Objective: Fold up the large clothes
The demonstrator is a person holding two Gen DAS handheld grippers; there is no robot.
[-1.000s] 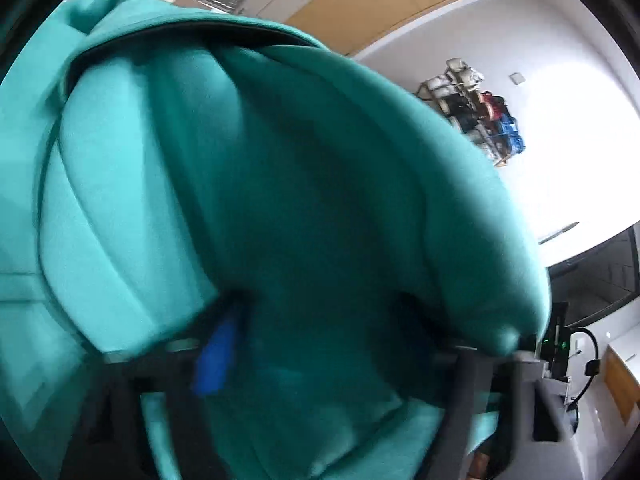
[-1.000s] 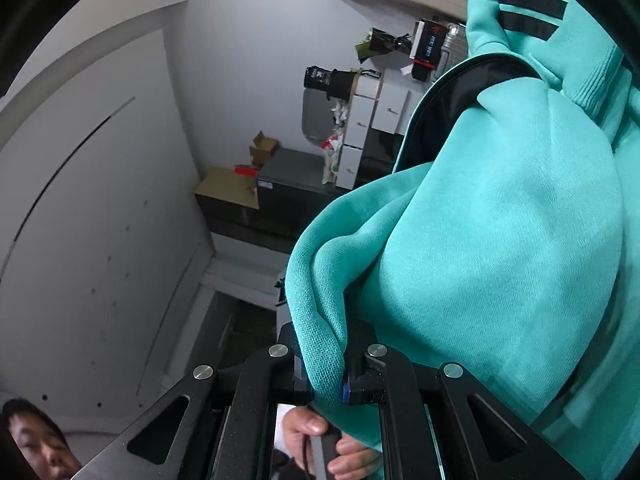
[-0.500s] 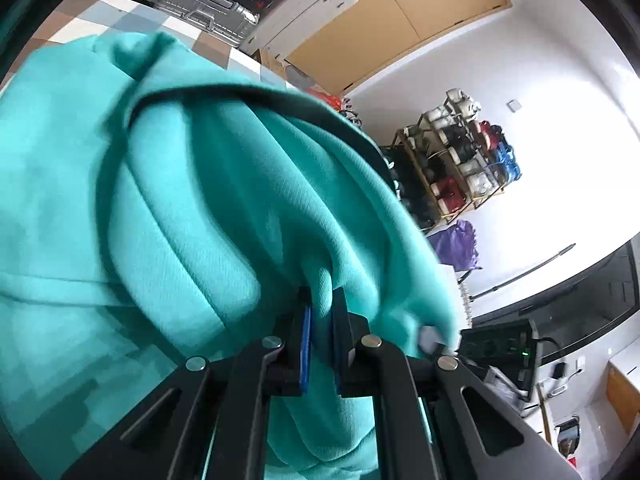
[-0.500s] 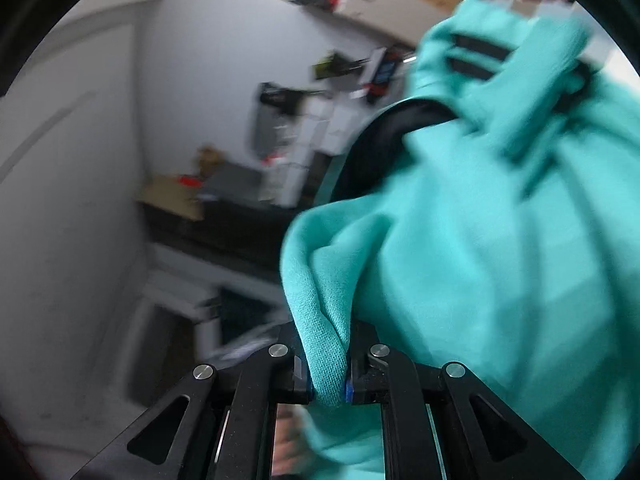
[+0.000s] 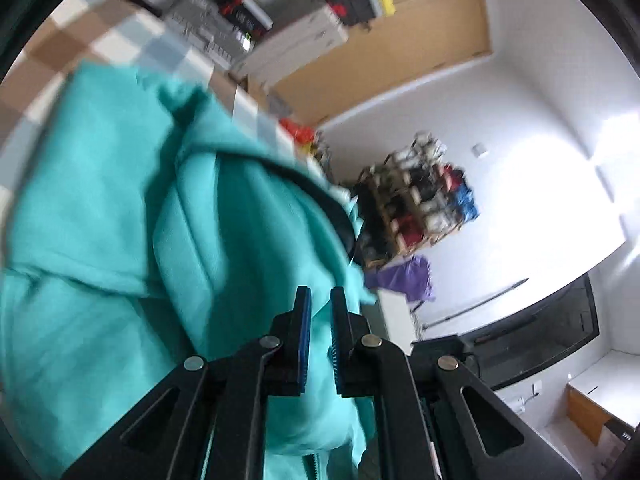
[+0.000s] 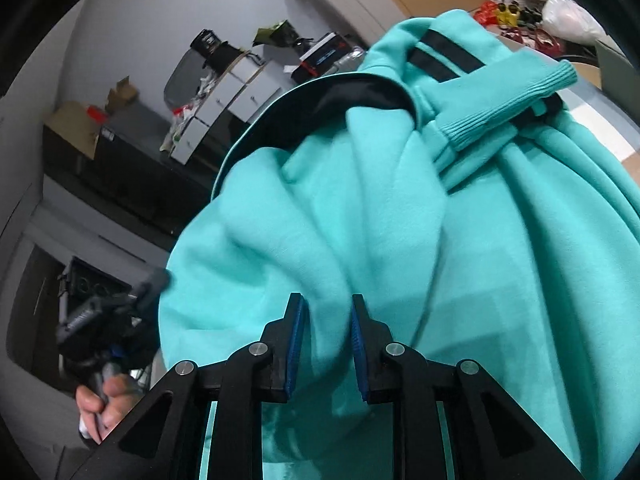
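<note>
Left wrist view: the left gripper (image 5: 320,300) points over a teal sweatshirt (image 5: 100,248) that lies bunched on a checked tablecloth (image 5: 120,36). Its jaws have just been opening and stand slightly apart; the blue pads (image 5: 306,340) show a narrow gap, and no fold is pinched between them, the cloth being visible behind and below the gap. A dark-lined edge of the garment runs along its right side. Beyond the table stand a shoe rack (image 5: 420,200), a purple cloth (image 5: 408,280) below it, and stacked cases (image 5: 248,20) in front of a tan wall panel (image 5: 400,52). This view is motion-blurred. Right wrist view: the right gripper (image 6: 326,308) has also just been opening its jaws. They stand apart, with a ridge of the teal sweatshirt (image 6: 400,220) rising between the blue pads (image 6: 294,344); whether the pads still touch the fabric cannot be told. A ribbed cuff (image 6: 508,100) lies across the top of the pile, next to two black stripes (image 6: 440,54) and a black inner lining (image 6: 340,104). At lower left, a person's hand (image 6: 104,404) grips the handle of the other gripper. Cabinets (image 6: 224,100) stand in the background.
</note>
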